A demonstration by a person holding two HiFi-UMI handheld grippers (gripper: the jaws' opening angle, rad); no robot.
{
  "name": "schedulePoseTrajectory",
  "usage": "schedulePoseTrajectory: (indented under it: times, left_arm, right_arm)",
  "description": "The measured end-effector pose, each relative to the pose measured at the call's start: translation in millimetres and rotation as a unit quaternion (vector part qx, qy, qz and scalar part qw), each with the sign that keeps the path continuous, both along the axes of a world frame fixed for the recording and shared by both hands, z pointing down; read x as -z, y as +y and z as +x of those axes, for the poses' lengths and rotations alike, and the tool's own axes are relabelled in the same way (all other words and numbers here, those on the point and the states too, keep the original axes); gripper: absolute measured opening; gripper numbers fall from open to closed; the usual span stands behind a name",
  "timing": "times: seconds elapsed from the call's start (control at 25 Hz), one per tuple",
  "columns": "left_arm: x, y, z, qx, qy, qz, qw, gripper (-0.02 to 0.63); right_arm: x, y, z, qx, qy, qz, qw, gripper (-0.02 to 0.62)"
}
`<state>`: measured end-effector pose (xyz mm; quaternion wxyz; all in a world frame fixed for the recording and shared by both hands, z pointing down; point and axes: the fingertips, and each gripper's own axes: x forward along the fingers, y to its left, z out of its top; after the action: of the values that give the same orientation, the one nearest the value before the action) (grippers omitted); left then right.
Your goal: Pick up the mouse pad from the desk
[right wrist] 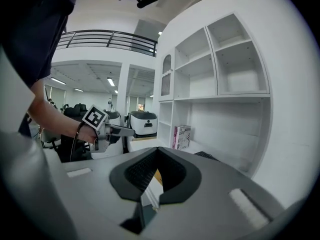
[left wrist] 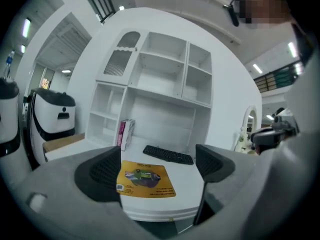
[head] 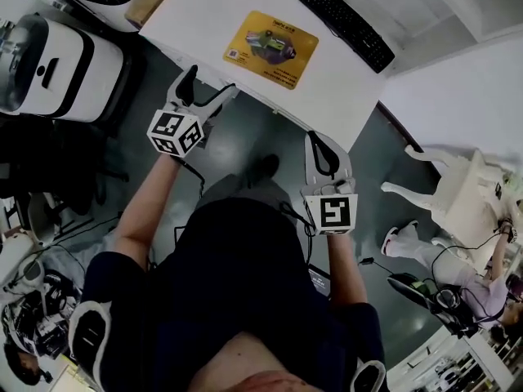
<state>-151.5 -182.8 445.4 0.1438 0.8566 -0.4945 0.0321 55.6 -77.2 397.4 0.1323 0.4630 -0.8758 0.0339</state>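
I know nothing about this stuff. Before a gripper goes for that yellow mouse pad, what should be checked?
1. Mouse pad flat on the desk, nothing on it: ok.
2. Left gripper open: ok, jaws apart.
3. Left gripper aimed at the mouse pad: ok, it shows between the jaws in the left gripper view.
4. Grippers at the mouse pad: not ok, both are short of the desk edge.
5. Right gripper open: not ok, jaws together, holding nothing.
6. Keyboard apart from the mouse pad: ok.

One pad (head: 271, 48), one keyboard (head: 346, 27), one box (left wrist: 126, 134), one worktop (head: 196, 23); two grippers: left gripper (head: 204, 92), right gripper (head: 320, 147).
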Motion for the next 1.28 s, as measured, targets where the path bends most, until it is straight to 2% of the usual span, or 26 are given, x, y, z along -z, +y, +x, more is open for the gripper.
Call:
schedulePoseTrajectory:
  times: [0.12, 0.4, 0.64, 1.08, 1.28]
  left_arm:
    - [-26, -27, 0, 0.008, 0.029, -0.038, 0.9988, 0.482]
    - [-75, -71, -8, 0.018, 0.062, -0.097, 0.9932, 0.481]
    - [-124, -100, -13, 0.006, 0.089, -0.155, 0.9839, 0.480]
    - [-213, -139, -27, 0.000, 0.128, -0.261, 0.9566, 0.471]
    - [-249, -153, -30, 0.009, 0.153, -0.306, 0.9396, 0.471]
  right_arm:
    - [-3, -22, 5, 0.013, 0.002, -0.004, 1.000, 0.000]
    - [-7, -51, 5, 0.020, 0.007, -0.011, 1.000, 0.000]
    - [-20, -72, 0, -0.006, 0.008, -0.020, 1.000, 0.000]
    - [-30, -106, -26, -0.007, 0.020, -0.028, 0.999, 0.000]
    - [-45, -121, -31, -0.014, 0.019, -0.046, 0.999, 0.000]
